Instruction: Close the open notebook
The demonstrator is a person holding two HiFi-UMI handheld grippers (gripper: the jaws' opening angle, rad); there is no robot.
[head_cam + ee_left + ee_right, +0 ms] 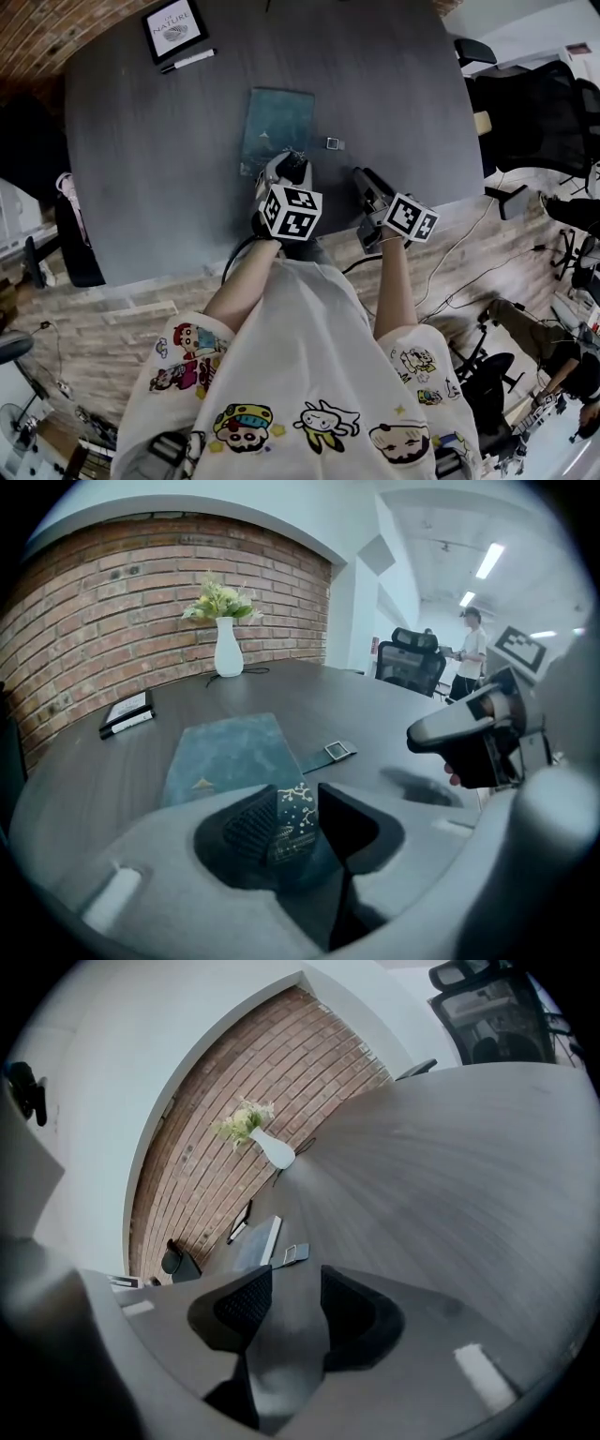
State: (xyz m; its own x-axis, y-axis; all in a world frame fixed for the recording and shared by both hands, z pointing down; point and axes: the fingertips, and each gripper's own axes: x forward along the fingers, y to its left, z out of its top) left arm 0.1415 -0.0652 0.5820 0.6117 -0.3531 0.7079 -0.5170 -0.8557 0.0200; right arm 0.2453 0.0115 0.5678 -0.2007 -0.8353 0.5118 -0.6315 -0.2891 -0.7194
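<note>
The teal notebook (277,127) lies flat and closed on the dark table (141,169). Beside its right edge rests a strap with a small metal clasp (335,143). My left gripper (289,167) hovers over the notebook's near right corner. In the left gripper view the patterned cover (225,757) shows through the gap between the jaws of the left gripper (298,808), and the pads do not visibly clamp it. My right gripper (361,178) is a little to the right, over bare table. In its own view the right gripper (295,1293) stands open and empty, with the notebook (255,1244) far ahead.
A framed card (175,28) and a pen (187,61) lie at the table's far left. A white vase of flowers (226,649) stands near the brick wall. Black office chairs (525,112) are off the table's right side, where a person (472,653) stands.
</note>
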